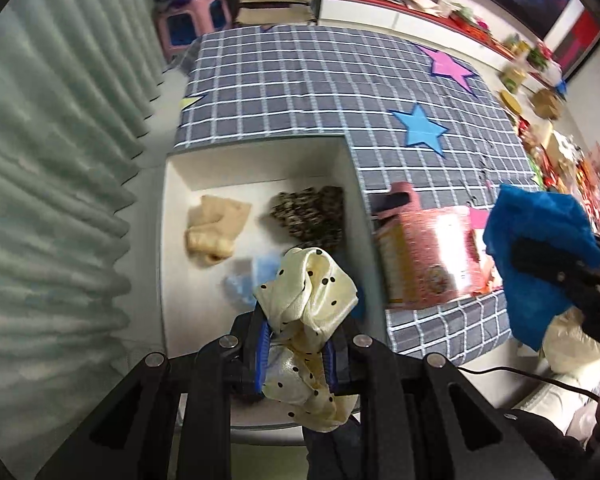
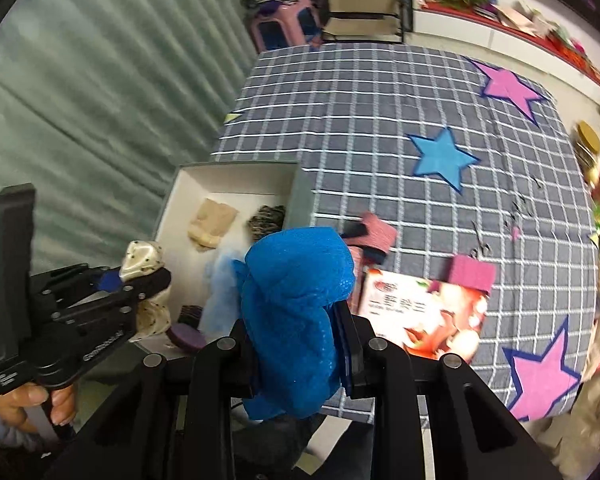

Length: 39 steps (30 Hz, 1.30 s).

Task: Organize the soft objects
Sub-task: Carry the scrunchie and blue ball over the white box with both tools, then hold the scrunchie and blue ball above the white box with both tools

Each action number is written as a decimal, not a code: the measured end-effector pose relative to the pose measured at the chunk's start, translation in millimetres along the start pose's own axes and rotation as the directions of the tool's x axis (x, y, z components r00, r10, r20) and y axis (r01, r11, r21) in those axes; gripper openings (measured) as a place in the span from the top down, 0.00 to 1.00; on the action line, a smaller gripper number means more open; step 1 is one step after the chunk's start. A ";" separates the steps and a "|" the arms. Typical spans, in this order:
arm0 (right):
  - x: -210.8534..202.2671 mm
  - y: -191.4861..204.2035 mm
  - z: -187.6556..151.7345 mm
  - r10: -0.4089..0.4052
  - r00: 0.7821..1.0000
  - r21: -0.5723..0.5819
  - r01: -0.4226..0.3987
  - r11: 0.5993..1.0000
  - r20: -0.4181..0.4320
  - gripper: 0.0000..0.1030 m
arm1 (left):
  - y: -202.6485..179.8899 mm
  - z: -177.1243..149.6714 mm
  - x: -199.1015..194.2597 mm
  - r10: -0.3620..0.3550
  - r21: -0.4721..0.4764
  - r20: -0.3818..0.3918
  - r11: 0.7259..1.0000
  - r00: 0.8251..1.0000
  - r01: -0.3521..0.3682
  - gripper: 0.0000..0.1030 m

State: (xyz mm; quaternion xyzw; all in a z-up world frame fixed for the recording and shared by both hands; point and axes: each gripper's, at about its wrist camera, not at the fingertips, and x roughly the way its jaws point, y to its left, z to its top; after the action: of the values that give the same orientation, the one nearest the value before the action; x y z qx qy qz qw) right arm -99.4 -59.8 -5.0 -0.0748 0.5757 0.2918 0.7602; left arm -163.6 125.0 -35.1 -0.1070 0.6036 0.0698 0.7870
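Observation:
My left gripper point(image 1: 300, 332) is shut on a cream polka-dot cloth point(image 1: 308, 304) and holds it over the near end of the white box point(image 1: 176, 216); it also shows in the right wrist view point(image 2: 140, 276). My right gripper point(image 2: 300, 320) is shut on a bright blue cloth point(image 2: 296, 312), held above the table edge right of the box; this cloth shows in the left wrist view point(image 1: 540, 240). In the box lie a beige cloth point(image 1: 216, 228), a leopard-print cloth point(image 1: 312, 216) and a pale blue cloth point(image 1: 248, 284).
The table has a grey checked cover with stars point(image 2: 380, 120). A pink printed carton point(image 1: 424, 256) lies right of the box, with pink sponge blocks point(image 2: 472, 272) nearby. A purple round item point(image 2: 186, 338) sits in the box's near corner. A grey curtain point(image 1: 60, 200) hangs on the left.

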 end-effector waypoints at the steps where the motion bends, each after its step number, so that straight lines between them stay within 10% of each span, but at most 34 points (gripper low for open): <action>1: 1.7 2.8 0.6 0.006 1.000 -0.008 -0.006 1.000 -0.003 0.71 | 3.8 -2.0 1.3 0.003 -0.009 -0.004 1.000 1.000 -0.003 0.77; 16: 47.0 67.4 -4.9 0.057 0.989 -0.216 -0.086 0.973 -0.134 0.71 | 35.1 -41.1 37.6 0.004 -0.092 -0.135 0.996 0.991 -0.017 0.77; 39: 51.3 91.4 10.7 0.034 0.990 -0.262 -0.070 0.962 -0.139 0.71 | 36.0 -26.2 39.2 0.040 -0.107 -0.111 0.993 0.993 -0.052 0.77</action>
State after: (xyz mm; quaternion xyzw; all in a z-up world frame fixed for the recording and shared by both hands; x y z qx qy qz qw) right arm -130.4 38.2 -28.3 -0.1806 0.5824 0.3806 0.6952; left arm -186.4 152.4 -82.5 -0.1398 0.6431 0.1150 0.7441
